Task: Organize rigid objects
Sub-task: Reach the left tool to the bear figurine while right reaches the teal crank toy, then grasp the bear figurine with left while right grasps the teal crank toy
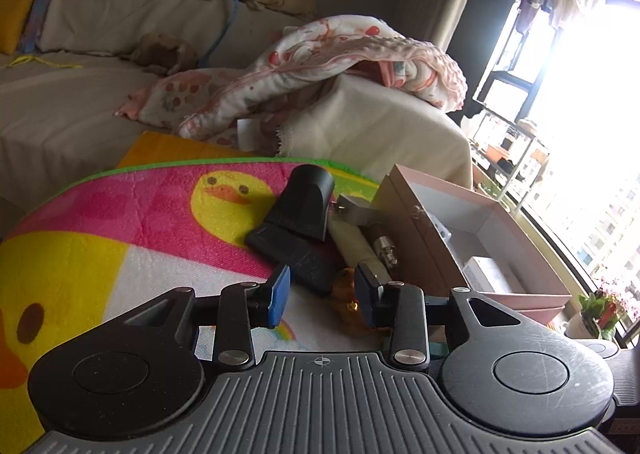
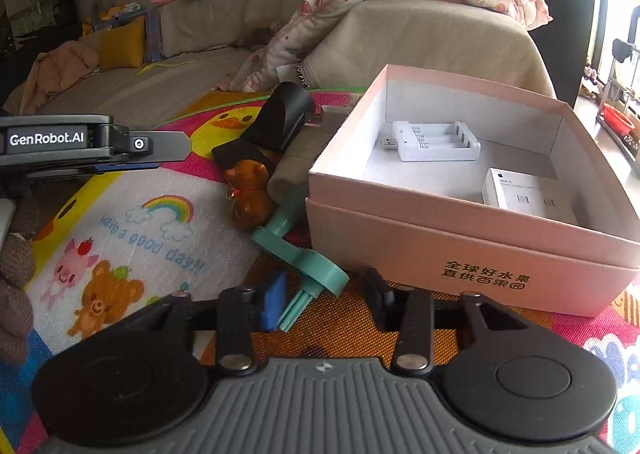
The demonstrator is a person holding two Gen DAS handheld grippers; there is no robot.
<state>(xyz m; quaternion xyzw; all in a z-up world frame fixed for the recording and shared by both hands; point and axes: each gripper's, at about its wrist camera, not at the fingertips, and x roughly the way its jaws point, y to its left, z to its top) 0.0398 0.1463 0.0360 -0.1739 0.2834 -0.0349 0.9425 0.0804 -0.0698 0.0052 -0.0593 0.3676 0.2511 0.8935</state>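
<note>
My right gripper [image 2: 326,304] hangs open and empty, its fingers straddling the near end of the teal plastic tool [image 2: 302,254]. The tool's long axis runs away from me, up-left along the pink box's [image 2: 460,254] front-left corner, so this hand is nearer. My left gripper [image 1: 322,292], also open and empty, aims at the clutter left of the box: brown bear figurine [image 2: 250,194], black nozzle [image 1: 306,206], cream tube [image 1: 352,242]. Inside the box lie a white battery holder [image 2: 436,140] and a small white carton [image 2: 520,194].
</note>
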